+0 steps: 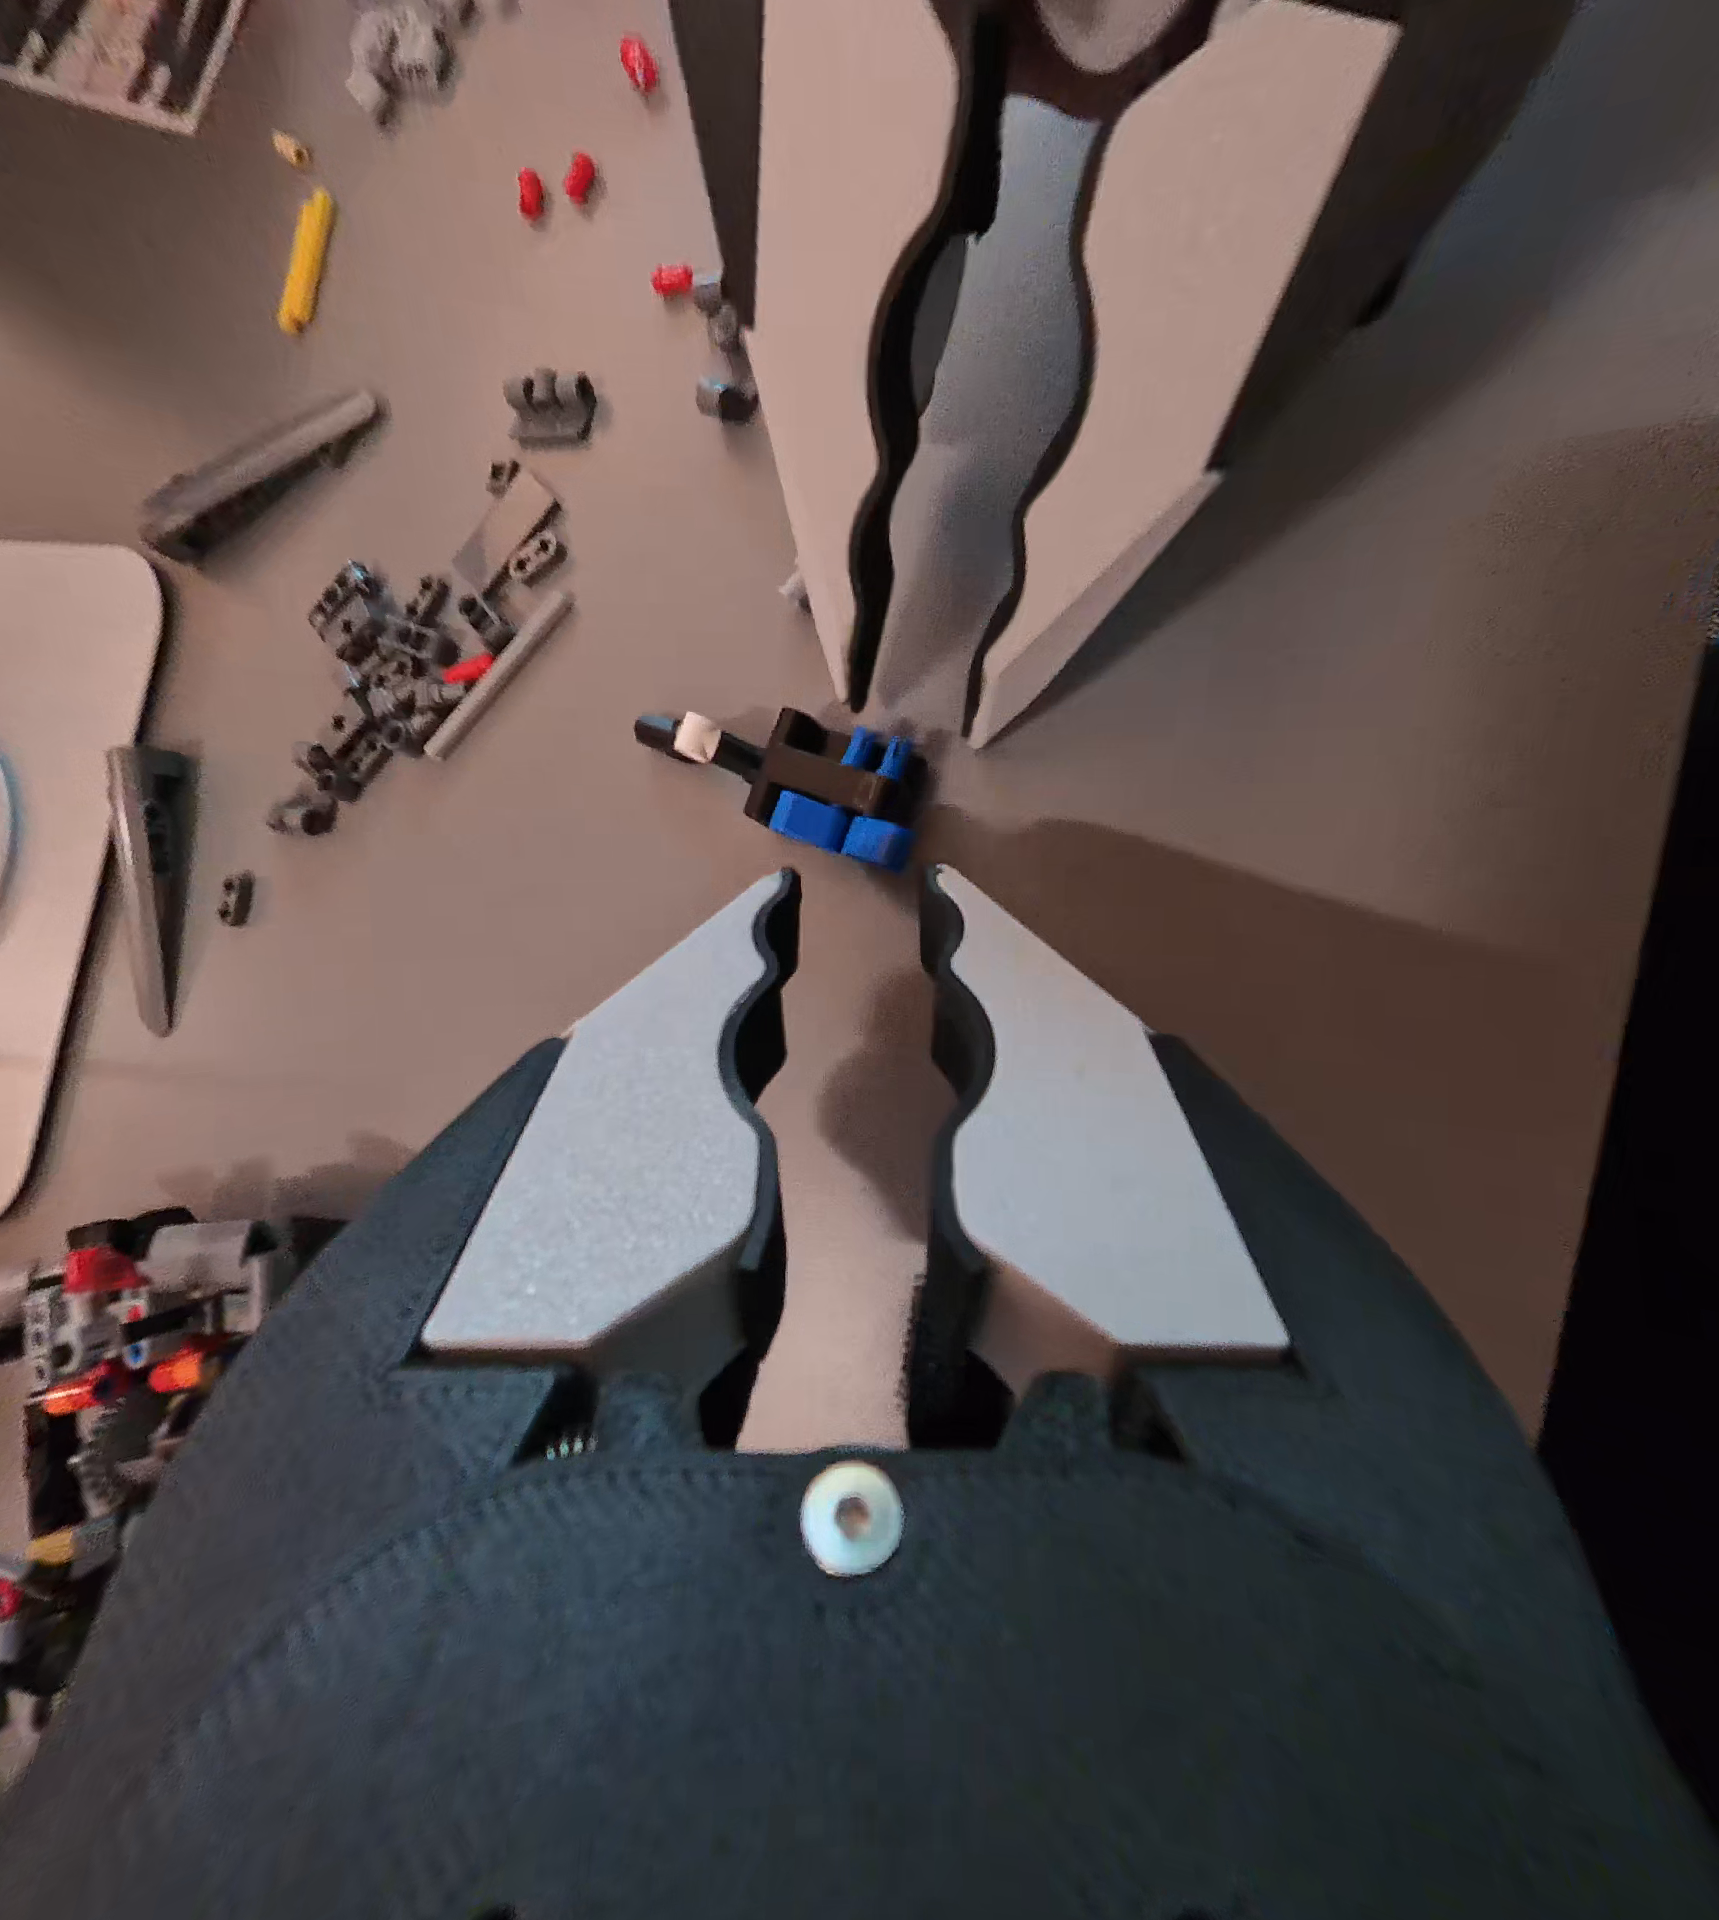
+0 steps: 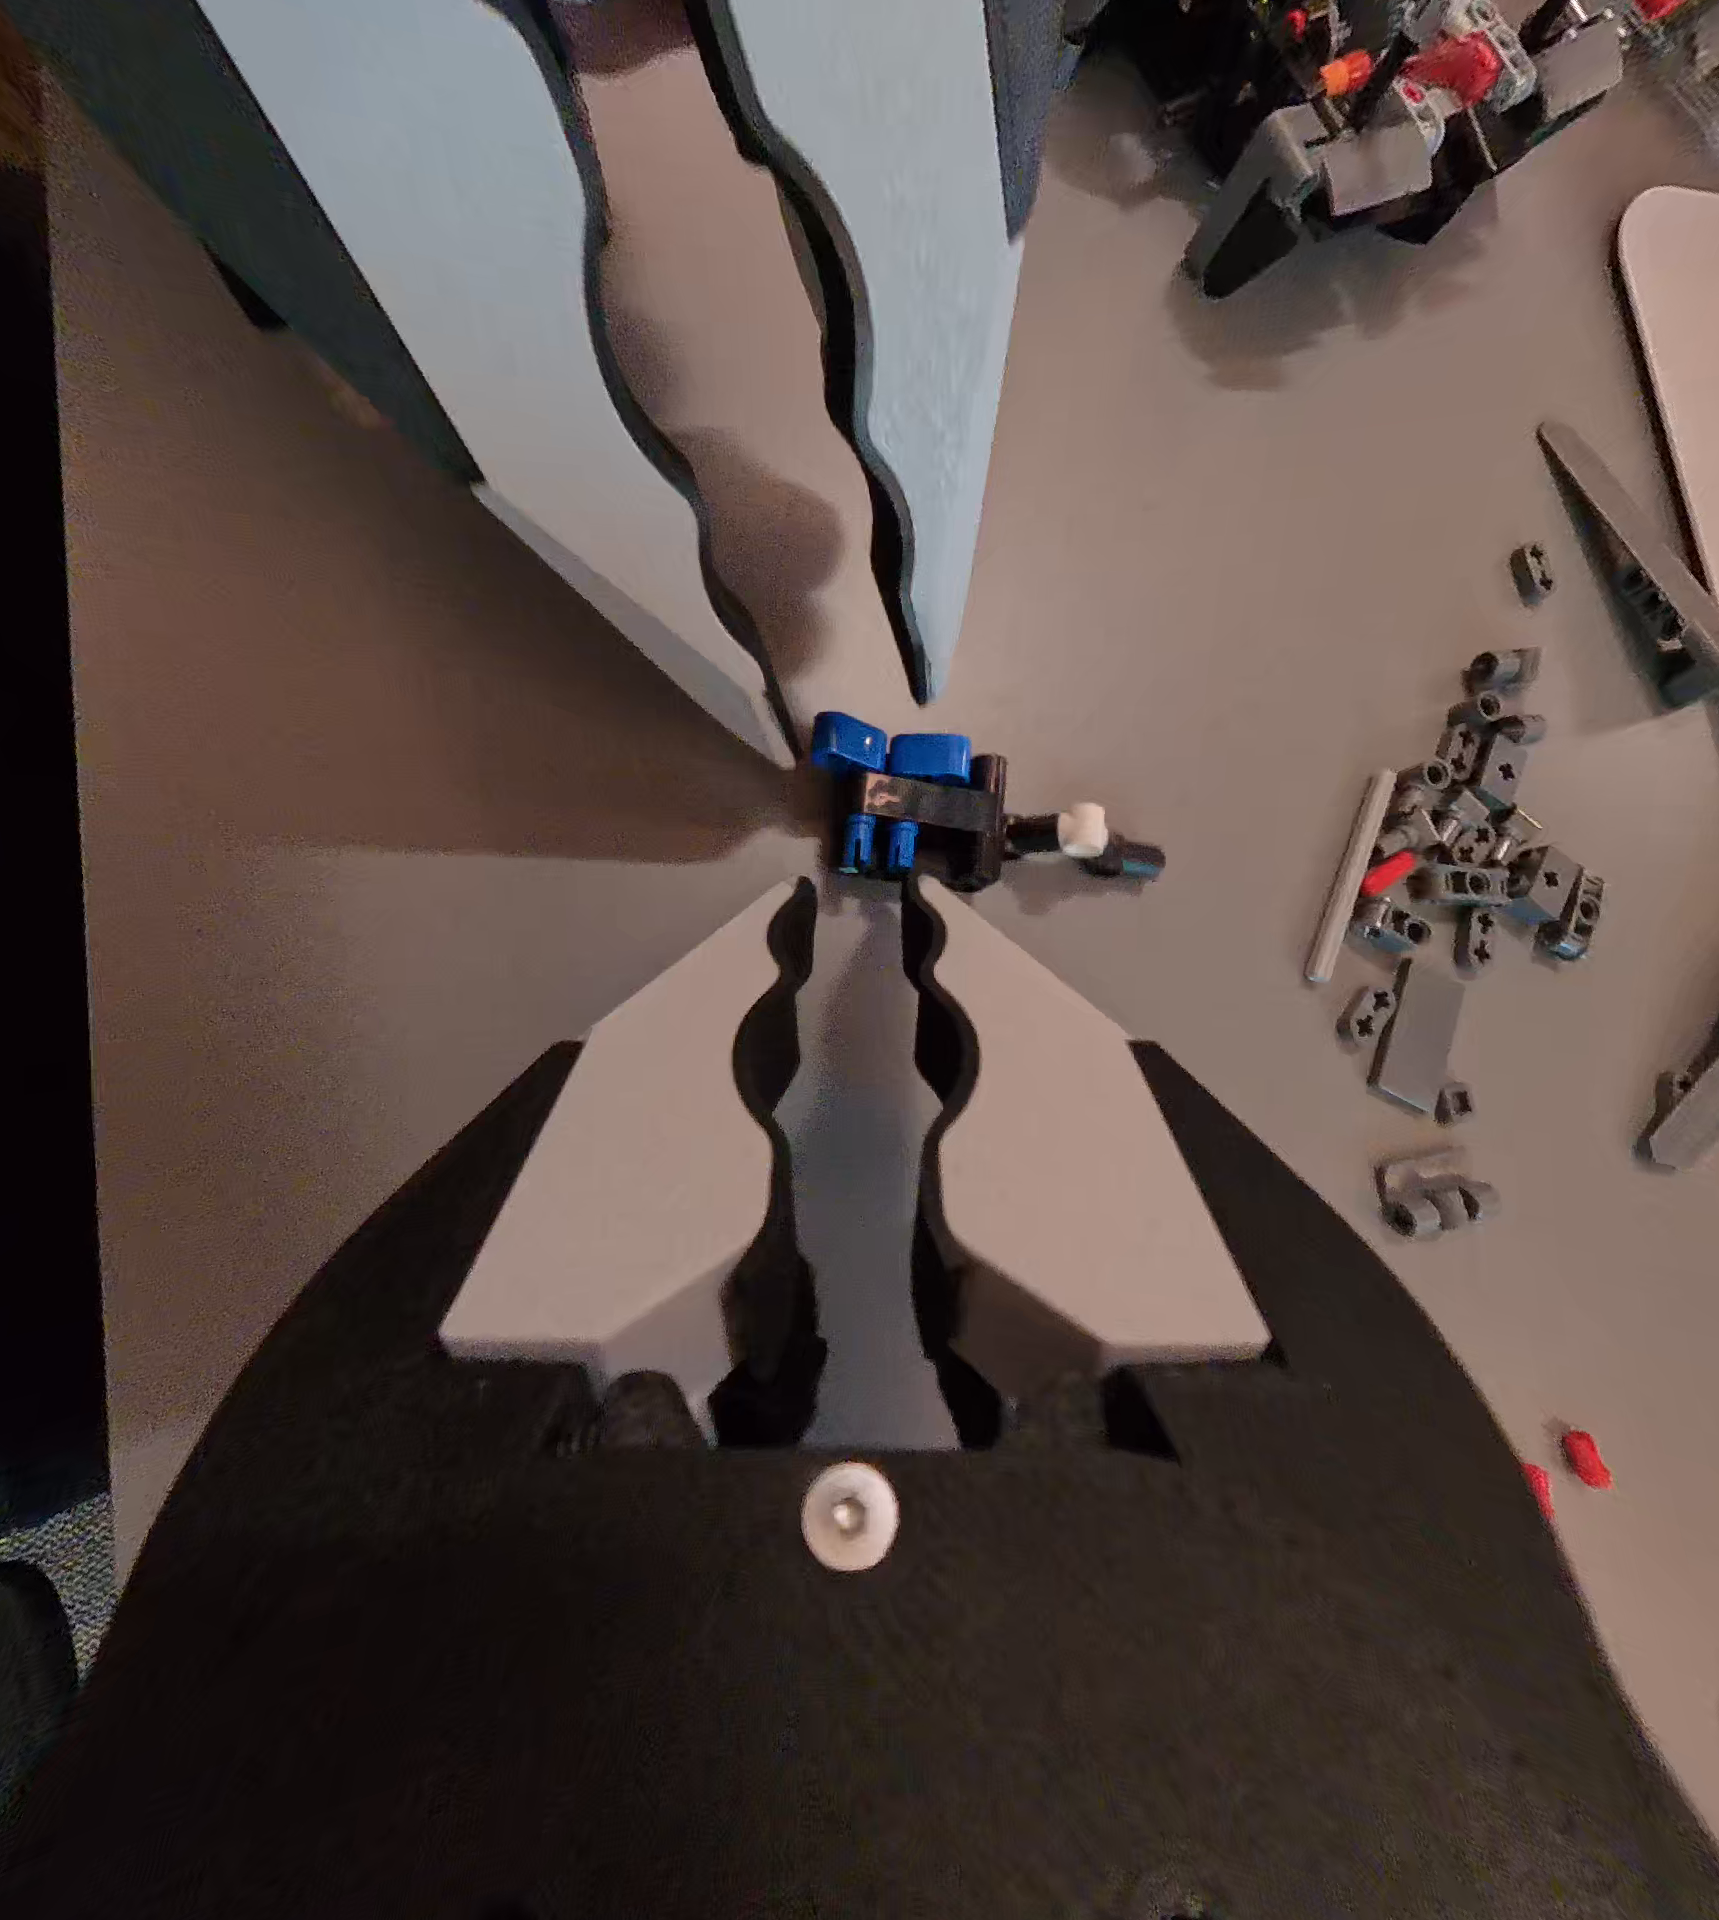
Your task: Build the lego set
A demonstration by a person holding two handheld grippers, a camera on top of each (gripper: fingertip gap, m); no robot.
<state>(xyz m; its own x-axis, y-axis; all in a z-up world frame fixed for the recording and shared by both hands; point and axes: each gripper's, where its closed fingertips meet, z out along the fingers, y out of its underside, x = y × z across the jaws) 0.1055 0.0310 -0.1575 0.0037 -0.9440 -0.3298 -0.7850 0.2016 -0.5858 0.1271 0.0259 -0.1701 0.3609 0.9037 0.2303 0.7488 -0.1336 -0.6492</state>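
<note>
A small assembly of a black frame with blue pieces (image 1: 839, 795) lies on the grey-brown table (image 1: 1250, 935). A black axle with a pale bush (image 1: 699, 738) sticks out of its side. My left gripper (image 1: 863, 881) is open and empty, its tips just short of the blue pieces. My right gripper (image 2: 863, 886) is open and empty too, its tips right at the opposite side of the assembly (image 2: 922, 805). Each gripper shows across from the other: the right one in the left wrist view (image 1: 917, 717), the left one in the right wrist view (image 2: 855, 722).
A pile of dark grey pieces (image 1: 398, 675) (image 2: 1468, 842), a yellow beam (image 1: 306, 260) and red pieces (image 1: 554, 187) lie nearby. A part-built model (image 1: 107, 1340) (image 2: 1406, 125) and a pale board (image 1: 13, 831) stand beyond. The table edge (image 1: 1665, 935) runs close by. My left and right fingertips are right by each other.
</note>
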